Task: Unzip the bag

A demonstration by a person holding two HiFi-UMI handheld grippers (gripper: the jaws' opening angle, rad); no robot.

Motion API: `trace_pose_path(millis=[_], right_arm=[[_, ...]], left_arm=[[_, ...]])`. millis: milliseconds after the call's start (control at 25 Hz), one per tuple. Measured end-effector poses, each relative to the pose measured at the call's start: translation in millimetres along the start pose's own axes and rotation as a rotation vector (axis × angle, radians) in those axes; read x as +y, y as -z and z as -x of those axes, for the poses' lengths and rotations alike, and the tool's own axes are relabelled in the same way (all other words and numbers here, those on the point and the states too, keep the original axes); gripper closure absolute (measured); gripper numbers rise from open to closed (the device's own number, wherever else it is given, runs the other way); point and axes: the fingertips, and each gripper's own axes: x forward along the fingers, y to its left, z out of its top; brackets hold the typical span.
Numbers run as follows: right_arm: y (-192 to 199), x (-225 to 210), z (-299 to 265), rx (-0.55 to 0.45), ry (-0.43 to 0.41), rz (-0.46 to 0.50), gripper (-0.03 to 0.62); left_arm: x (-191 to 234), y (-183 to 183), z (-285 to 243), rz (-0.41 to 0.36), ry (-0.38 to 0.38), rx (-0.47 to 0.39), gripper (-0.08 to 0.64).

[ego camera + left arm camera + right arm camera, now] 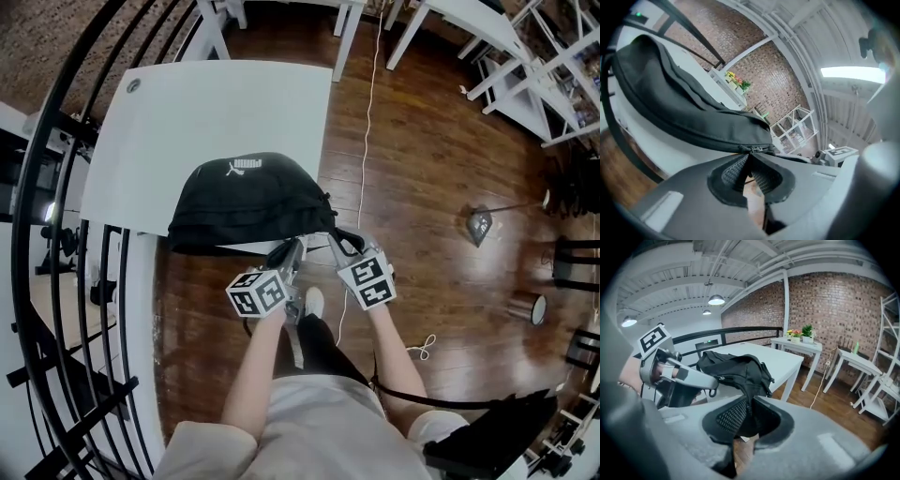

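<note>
A black bag with a white logo lies on the white table, at its near edge. In the head view my left gripper reaches the bag's near right corner. In the left gripper view its jaws are closed together, with the metal zipper pull pinched at the very tips. My right gripper sits just to the right of it. Its jaws are shut on a fold of the bag's black fabric at that corner. The left gripper shows beside it.
A black curved railing runs along the left. A white cable trails over the wooden floor right of the table. White shelving stands at the back right, and a small lamp-like object sits on the floor.
</note>
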Motion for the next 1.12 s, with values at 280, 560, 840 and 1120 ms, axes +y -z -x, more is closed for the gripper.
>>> trace_pose_path(millis=[280,560,840,1120], right_arm=[[23.7,-27.7,-16.4,0.029,0.117,-0.066,0.557],[42.4,-23.1,-30.6,0.070,0.206,-0.083,0.556],[57.2,-19.2,-11.0,0.121,0.419,-0.053,0.523],[24.3,66.3,73.9,-0.131,0.319,-0.101,0.601]], left_arm=[[168.5,-39.3,105.9,-0.200,-0.470,-0.028,0.531],[237.2,-98.8,184.3,-0.414,-0.528,0.009,0.532],[221.4,-80.8,209.2,-0.498,-0.463,0.054,0.479],[169.2,-63.3,273.2,-0.486,-0.430,-0.110,0.543]])
